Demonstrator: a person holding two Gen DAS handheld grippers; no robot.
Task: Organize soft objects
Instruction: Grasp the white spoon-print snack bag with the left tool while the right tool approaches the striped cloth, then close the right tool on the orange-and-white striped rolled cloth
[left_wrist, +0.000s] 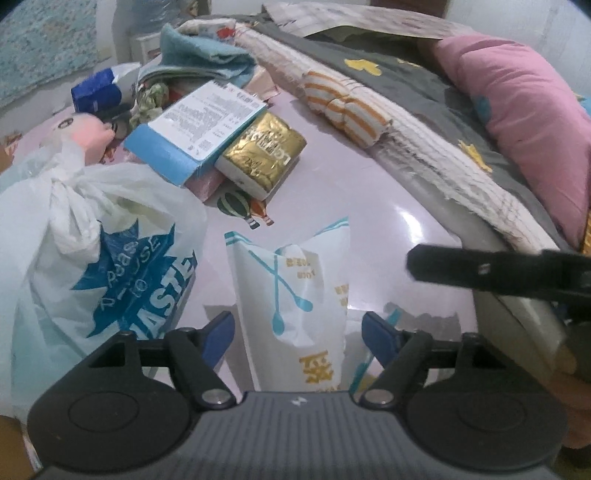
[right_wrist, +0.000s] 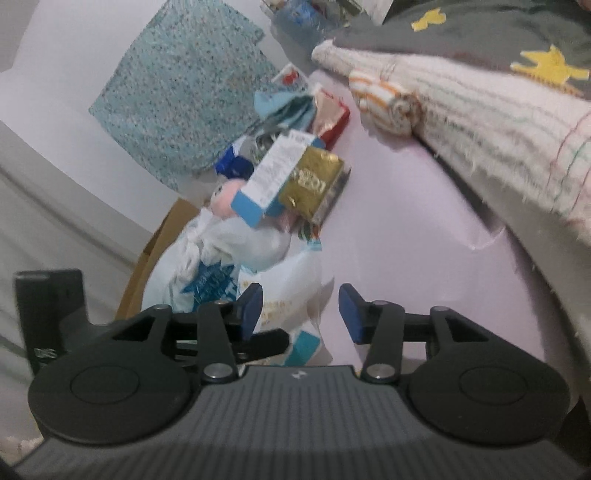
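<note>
On the pink bed sheet (left_wrist: 332, 177), the knotted plastic bag (left_wrist: 92, 258) lies left, the white packet (left_wrist: 295, 295) stands between the left claw's (left_wrist: 298, 332) spread fingers, ungripped, and the right claw (right_wrist: 301, 310) gapes empty.

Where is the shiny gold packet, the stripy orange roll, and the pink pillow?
gold packet (left_wrist: 266, 147): left wrist view, on its crinkly gold top.
orange-striped roll (left_wrist: 345, 109): left wrist view, on its middle stripes.
pink pillow (left_wrist: 524, 107): left wrist view, on its broad pink face.

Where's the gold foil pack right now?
The gold foil pack lies mid-table in the left wrist view, tucked against the blue-edged box, just above the balloon print.
</note>
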